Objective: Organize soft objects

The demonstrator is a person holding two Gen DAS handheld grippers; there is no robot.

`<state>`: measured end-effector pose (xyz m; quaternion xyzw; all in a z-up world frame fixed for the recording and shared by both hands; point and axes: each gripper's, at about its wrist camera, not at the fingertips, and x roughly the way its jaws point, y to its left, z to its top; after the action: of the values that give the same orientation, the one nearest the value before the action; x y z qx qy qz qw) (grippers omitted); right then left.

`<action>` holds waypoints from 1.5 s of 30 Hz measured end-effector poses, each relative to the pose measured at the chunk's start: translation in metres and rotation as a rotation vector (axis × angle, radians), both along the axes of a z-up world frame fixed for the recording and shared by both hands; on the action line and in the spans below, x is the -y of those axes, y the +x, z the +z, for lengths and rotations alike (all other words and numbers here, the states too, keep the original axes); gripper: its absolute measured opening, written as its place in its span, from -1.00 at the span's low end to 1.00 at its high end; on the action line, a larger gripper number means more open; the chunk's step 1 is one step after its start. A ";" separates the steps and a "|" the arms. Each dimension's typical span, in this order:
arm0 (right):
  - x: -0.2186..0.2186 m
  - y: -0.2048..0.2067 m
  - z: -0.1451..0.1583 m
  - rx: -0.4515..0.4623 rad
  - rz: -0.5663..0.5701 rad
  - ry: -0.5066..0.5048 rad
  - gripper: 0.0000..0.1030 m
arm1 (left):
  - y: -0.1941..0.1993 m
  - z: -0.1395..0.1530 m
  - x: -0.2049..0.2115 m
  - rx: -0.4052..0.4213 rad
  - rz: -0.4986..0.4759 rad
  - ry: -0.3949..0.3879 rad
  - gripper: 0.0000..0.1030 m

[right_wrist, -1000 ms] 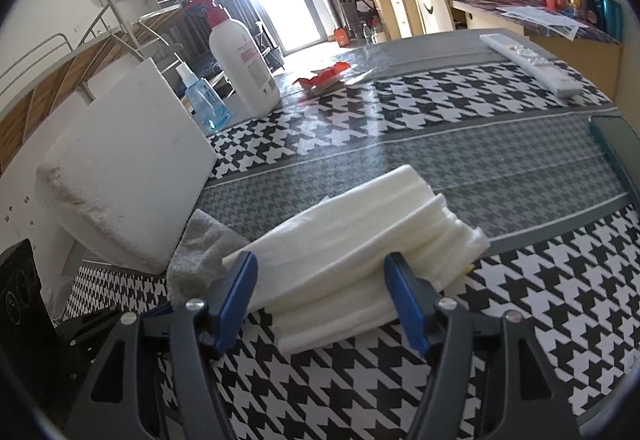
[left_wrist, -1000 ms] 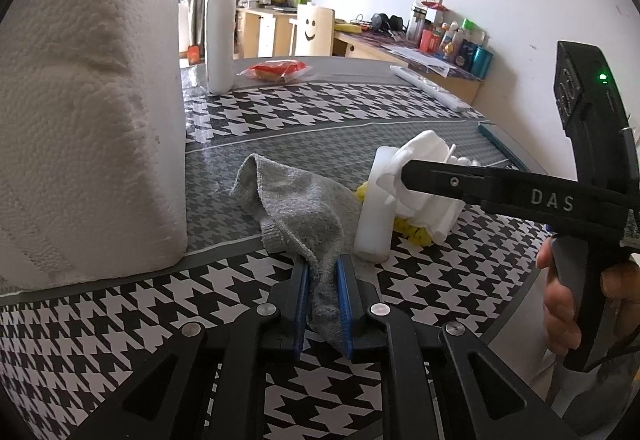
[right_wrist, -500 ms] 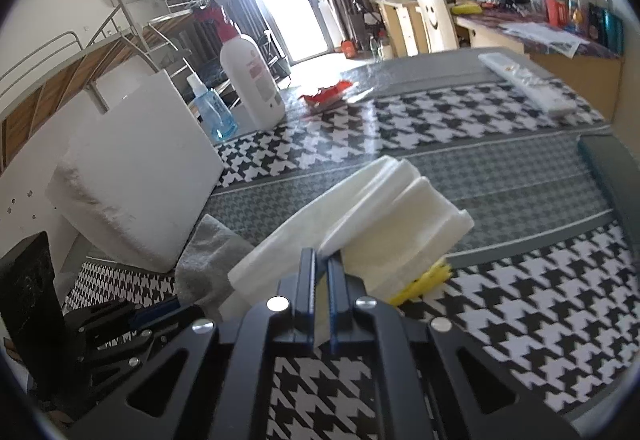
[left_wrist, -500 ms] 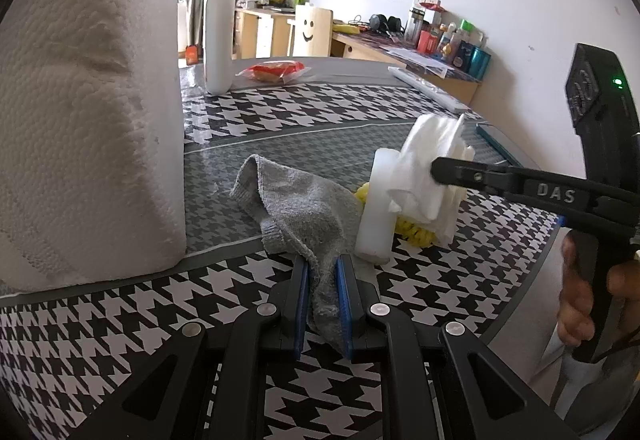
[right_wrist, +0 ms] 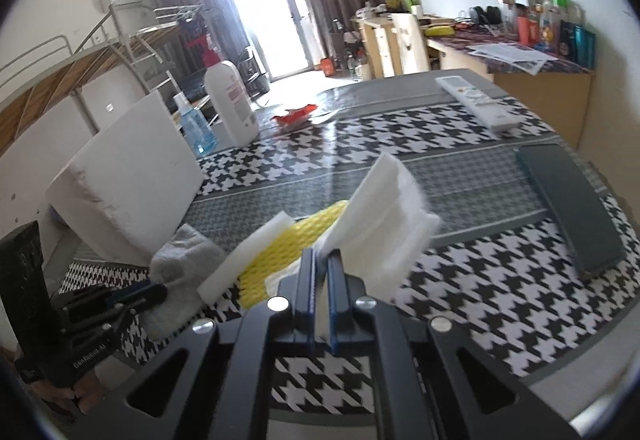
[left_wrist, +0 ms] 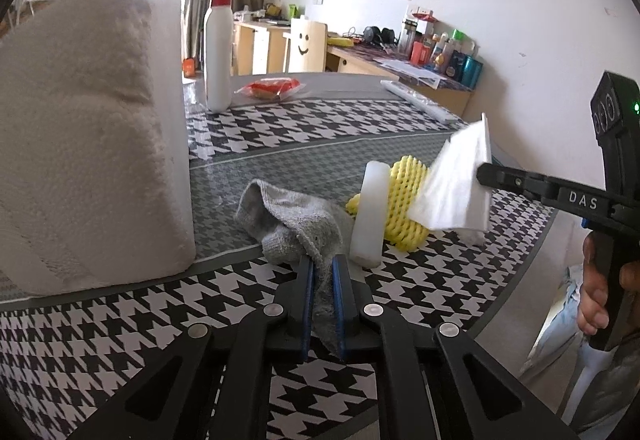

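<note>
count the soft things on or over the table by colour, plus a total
white: 3 (big foam block, small foam bar, folded tissue stack held off the table in the right gripper)
grey: 1 (sock pinched in the left gripper)
yellow: 1 (foam net sleeve)
total: 5
</note>
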<state>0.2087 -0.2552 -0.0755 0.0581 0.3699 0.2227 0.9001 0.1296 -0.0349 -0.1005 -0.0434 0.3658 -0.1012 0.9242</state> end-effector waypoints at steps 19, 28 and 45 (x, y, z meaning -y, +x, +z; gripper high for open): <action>0.037 0.002 -0.022 -0.087 -0.148 -0.044 0.28 | -0.007 0.007 -0.003 0.021 0.019 0.011 -0.85; 0.033 0.018 -0.037 -0.138 -0.173 -0.052 0.29 | -0.003 0.001 -0.003 0.008 0.023 0.023 -0.85; 0.016 0.026 -0.038 -0.110 -0.179 -0.165 0.29 | 0.017 -0.013 0.008 -0.048 0.021 0.061 -0.09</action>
<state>0.2346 -0.2711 -0.1130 0.0286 0.4290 0.1070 0.8965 0.1464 -0.0431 -0.1133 -0.0217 0.3902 -0.0791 0.9171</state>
